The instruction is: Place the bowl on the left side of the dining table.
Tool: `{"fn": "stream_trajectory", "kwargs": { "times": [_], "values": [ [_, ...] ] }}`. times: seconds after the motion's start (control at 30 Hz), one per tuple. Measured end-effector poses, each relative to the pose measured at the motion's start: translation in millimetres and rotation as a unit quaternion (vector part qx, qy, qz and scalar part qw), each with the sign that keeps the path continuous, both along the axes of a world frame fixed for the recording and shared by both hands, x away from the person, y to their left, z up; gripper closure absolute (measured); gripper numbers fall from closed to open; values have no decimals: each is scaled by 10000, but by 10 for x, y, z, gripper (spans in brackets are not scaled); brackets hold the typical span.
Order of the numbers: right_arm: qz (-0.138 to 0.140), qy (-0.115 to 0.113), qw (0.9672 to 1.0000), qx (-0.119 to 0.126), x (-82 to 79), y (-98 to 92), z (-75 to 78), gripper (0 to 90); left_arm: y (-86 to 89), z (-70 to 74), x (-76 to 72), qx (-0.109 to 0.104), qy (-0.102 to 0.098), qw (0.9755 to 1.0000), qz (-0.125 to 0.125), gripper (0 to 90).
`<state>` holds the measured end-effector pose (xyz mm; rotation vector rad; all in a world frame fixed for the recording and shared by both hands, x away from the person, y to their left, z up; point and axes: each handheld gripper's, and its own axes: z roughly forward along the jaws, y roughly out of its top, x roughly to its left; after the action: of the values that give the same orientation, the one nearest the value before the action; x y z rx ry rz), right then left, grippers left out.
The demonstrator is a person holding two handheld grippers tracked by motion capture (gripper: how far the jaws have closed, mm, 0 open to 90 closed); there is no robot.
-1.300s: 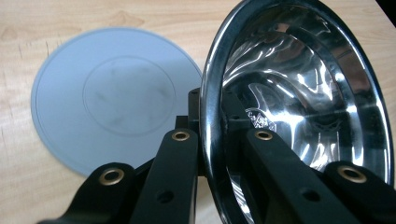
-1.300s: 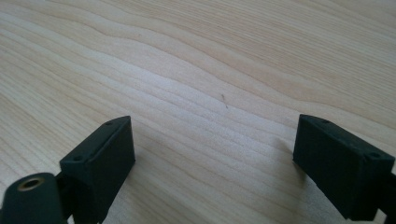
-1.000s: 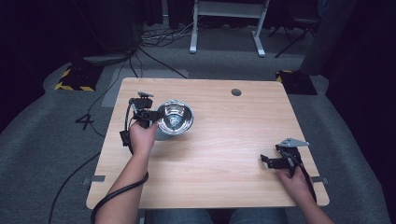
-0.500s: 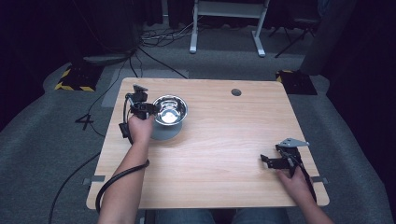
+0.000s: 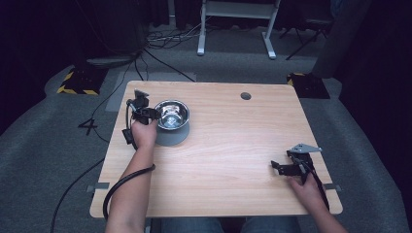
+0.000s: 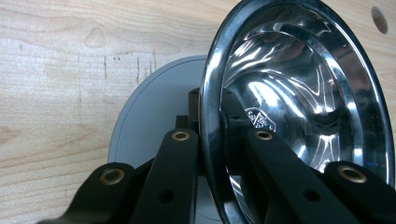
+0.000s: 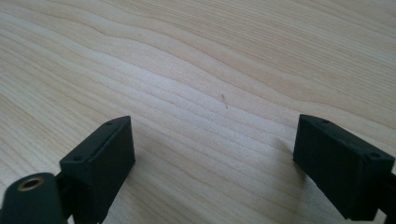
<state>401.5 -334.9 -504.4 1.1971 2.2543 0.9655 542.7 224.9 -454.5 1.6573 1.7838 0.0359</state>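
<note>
Left hand-held gripper is clamped on the near rim of the steel bowl, one jaw inside and one outside, holding it tilted over the grey round mat at the desk's far left. To set it down well, I would level the bowl first, centre it over the mat, lower until the base sits flat, then release. Right hand-held gripper rests near the right edge, jaws wide apart and empty.
</note>
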Motion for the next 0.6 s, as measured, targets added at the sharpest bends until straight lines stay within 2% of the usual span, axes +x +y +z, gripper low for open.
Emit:
{"fn": "stream_trajectory", "kwargs": {
  "times": [0.1,0.17,0.3,0.37,0.47,0.53,0.57,0.6],
  "values": [
    [-5,16,10000,47,-1,6,1,125,15,-43,-12,-9,62,10000,-20,859],
    [-10,17,10000,53,-2,8,1,124,28,-74,-22,46,26,10000,23,859],
    [-12,18,10000,56,-2,8,1,124,43,-111,-47,-3,52,10000,52,858],
    [-17,20,10000,61,-2,10,1,125,56,-125,-59,34,61,10000,-28,858],
    [-17,19,10000,60,-2,10,1,124,48,-153,-66,105,83,9999,-16,858],
    [-17,20,10000,59,-2,9,1,124,75,-175,-77,-47,90,9999,-51,860],
    [-16,18,10000,59,-1,9,0,124,79,-175,-83,56,143,9999,-27,859],
    [-19,21,10000,59,-2,10,1,124,84,-186,-88,7,135,9999,-28,860]
  ]
}}
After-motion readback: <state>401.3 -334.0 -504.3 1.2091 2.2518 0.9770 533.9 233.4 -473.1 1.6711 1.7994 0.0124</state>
